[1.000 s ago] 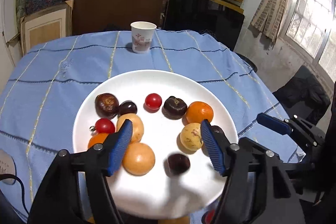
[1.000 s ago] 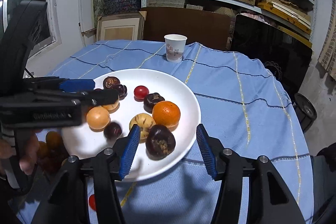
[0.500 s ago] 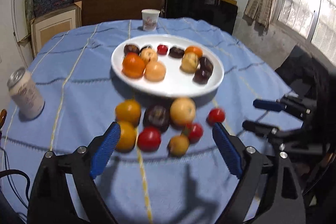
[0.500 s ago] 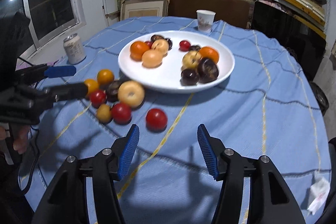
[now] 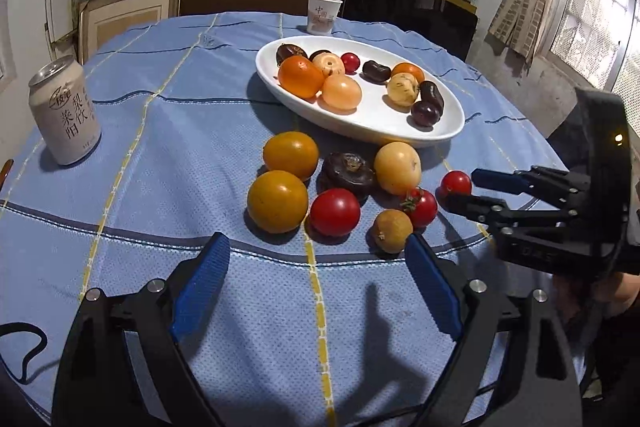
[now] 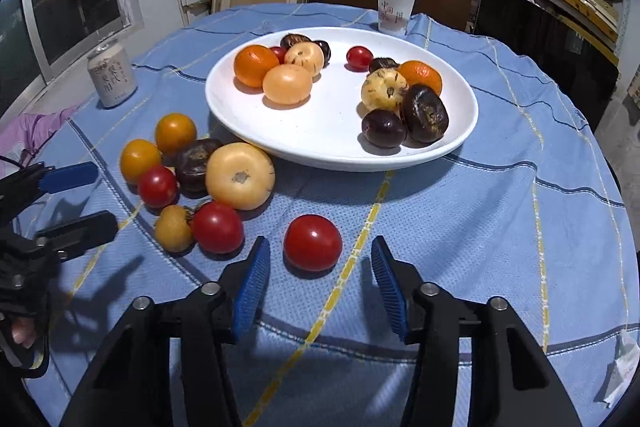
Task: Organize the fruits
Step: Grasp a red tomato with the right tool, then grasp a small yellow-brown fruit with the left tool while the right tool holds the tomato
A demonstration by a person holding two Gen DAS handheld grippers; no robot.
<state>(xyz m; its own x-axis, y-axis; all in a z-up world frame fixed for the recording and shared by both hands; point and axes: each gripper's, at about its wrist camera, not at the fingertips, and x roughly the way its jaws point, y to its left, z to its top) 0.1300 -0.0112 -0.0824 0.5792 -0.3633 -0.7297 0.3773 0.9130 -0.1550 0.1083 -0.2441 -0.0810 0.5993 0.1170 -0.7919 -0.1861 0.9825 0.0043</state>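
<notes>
A white plate [image 5: 360, 131] [image 6: 332, 131] on the blue cloth holds several fruits: orange, pale yellow, dark brown and red ones. In front of it a cluster of loose fruits lies on the cloth, among them an orange fruit [image 5: 277, 201] and a red tomato [image 5: 335, 211]. My left gripper [image 5: 316, 267] stands open just short of that cluster, with nothing between its fingers. Apart from the cluster lies a lone red tomato [image 6: 313, 242]. My right gripper [image 6: 320, 259] has this tomato between its fingertips, jaws closing, pads clear of it.
A drink can [image 5: 64, 111] [image 6: 112, 75] stands at the left of the table. A paper cup [image 5: 323, 14] [image 6: 394, 11] stands behind the plate. Shelves, boxes and a dark screen line the back wall. The table's near edge falls away to the right.
Both grippers have pulled back from over the plate and dropped toward the loose fruits on the cloth. The left jaws have widened; the right jaws have narrowed around the lone tomato.
</notes>
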